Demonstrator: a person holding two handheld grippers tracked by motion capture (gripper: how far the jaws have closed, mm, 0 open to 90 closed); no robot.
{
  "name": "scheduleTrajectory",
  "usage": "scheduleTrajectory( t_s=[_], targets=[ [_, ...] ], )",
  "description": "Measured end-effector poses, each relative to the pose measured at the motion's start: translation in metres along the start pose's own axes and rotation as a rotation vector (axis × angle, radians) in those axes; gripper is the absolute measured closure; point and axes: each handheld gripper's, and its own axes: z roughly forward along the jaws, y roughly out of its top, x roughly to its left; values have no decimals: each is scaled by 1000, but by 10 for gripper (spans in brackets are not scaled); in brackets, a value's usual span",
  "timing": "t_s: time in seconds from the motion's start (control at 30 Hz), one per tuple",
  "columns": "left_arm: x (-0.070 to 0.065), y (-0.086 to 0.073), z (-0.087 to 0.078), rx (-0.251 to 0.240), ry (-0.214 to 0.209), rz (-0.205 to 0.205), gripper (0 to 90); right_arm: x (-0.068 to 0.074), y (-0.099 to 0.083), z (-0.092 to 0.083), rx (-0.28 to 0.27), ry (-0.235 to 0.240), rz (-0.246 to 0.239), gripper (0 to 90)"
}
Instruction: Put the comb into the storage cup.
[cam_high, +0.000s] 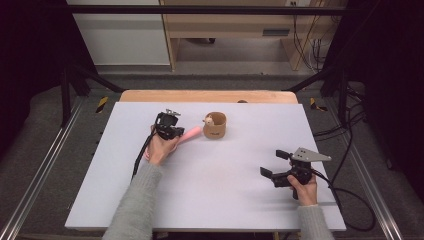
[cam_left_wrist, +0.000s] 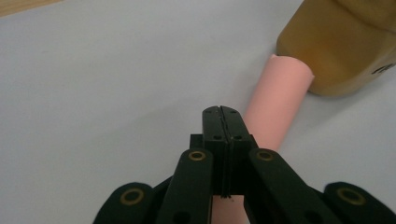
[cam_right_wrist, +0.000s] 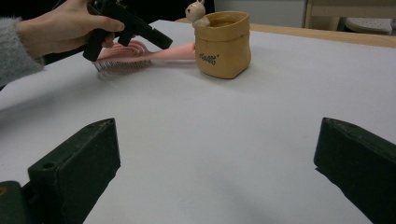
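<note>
**Hairbrush lying by the pot, left fingers together above its handle**

Hairbrush (cam_right_wrist: 140, 55), pink, lies flat on the white surface (cam_high: 215, 185), bristles down as the right gripper view shows them. Its handle runs toward a tan pot (cam_high: 215, 125) and the handle's end reaches the pot's base; from the left gripper view the two look touching or just short of it, and I cannot tell which. The pot stands upright at the far middle of the surface, with a small pale animal figure (cam_right_wrist: 196, 11) perched on its rim and dark lettering on its side.

Left gripper (cam_high: 176, 134) sits over the brush, held by the left hand (cam_high: 159, 148) in a grey knitted sleeve. Its fingers (cam_left_wrist: 213, 126) are pressed together with nothing between them; the pink handle shows beneath and beyond them. Whether the tips rest on the handle or hover just above it cannot be told.

Right gripper (cam_high: 274, 164) is at the near right of the surface, well apart from brush and pot, held by the right hand (cam_high: 303, 189). Its fingers (cam_right_wrist: 74, 163) stand wide apart, with bare surface between them. A grey three-cornered plate rides on top and a black cable trails off to the right.
</note>
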Motion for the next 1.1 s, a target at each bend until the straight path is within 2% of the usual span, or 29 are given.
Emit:
scheduleTrajectory(
  t_s=[0.17,0.6,1.1],
  targets=[
    [-4,-1,-2,22,-12,22,897,0,0,0,0,0,2,8],
    [-9,-8,-9,14,-45,53,898,0,0,1,1,0,2,8],
    [-13,-13,-12,27,-50,84,898,0,0,0,1,-1,0,8]
  ],
)
